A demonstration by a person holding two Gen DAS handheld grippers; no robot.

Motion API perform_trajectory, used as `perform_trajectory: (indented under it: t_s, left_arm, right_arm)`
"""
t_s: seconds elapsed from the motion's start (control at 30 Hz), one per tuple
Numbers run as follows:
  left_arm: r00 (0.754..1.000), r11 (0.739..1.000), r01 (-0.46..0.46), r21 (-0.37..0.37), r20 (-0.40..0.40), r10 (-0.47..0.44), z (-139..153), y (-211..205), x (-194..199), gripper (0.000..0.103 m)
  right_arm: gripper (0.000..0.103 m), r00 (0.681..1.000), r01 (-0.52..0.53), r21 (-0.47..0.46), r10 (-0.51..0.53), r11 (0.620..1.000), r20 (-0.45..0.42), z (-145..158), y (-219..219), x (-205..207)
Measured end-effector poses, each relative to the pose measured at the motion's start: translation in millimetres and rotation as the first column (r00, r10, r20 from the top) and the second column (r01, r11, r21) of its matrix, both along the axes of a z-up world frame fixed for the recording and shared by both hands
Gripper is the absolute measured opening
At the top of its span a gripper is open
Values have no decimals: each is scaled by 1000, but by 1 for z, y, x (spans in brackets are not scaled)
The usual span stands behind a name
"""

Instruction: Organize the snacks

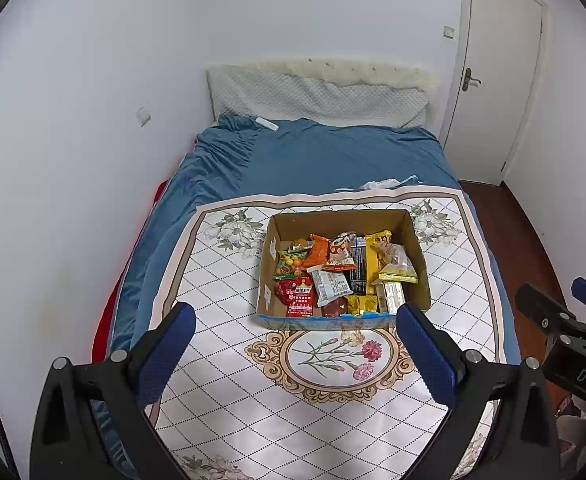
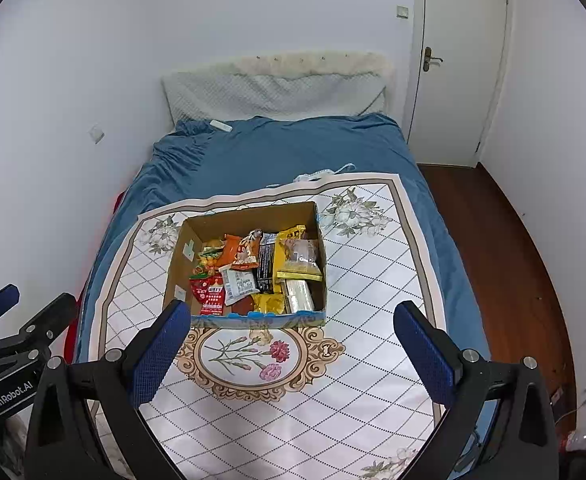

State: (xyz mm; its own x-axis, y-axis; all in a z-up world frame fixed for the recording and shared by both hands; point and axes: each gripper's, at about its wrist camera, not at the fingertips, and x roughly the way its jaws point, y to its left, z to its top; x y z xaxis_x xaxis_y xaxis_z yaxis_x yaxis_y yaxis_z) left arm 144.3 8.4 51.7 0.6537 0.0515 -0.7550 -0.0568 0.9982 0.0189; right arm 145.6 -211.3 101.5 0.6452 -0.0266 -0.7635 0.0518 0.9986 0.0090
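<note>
Two hand-held grippers with black frames and blue pads hover above the near end of the bed, and we see both with fingers spread wide and nothing between them: the left gripper (image 1: 295, 344) and the right gripper (image 2: 293, 344). Each also shows at the edge of the other's view, the right one at the right edge of the left wrist view, the left one at the left edge of the right wrist view. We find the snacks packed in an open brown cardboard box with a blue near edge (image 1: 417, 248), which sits on a white floral diamond-pattern mat (image 1: 229, 360) laid over the blue bedsheet (image 1: 333, 156). Inside the box we see a red printed packet (image 1: 299, 294) near left, a green and orange fruit-print bag (image 1: 291, 262) behind it, an orange pouch (image 1: 319, 250), a white wrapper with small text (image 1: 333, 286) in the middle, a black bar (image 1: 357, 268), and yellow packets (image 1: 377, 240) on the right. The box is just beyond the grippers' fingertips, touching neither. A white quilted pillow (image 1: 317, 96) leans on the far wall, and a white door (image 1: 497, 72) stands far right beside brown wood flooring (image 1: 505, 232).
</note>
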Motion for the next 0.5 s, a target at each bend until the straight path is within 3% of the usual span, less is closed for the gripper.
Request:
perform_trajectory:
  t_s: [0.5]
  left_arm:
    - [1000, 1000, 8, -1, 13, -8, 2, 0, -2, 103]
  right_arm:
    - [103, 1000, 14, -9, -14, 1000, 21, 7, -1, -7]
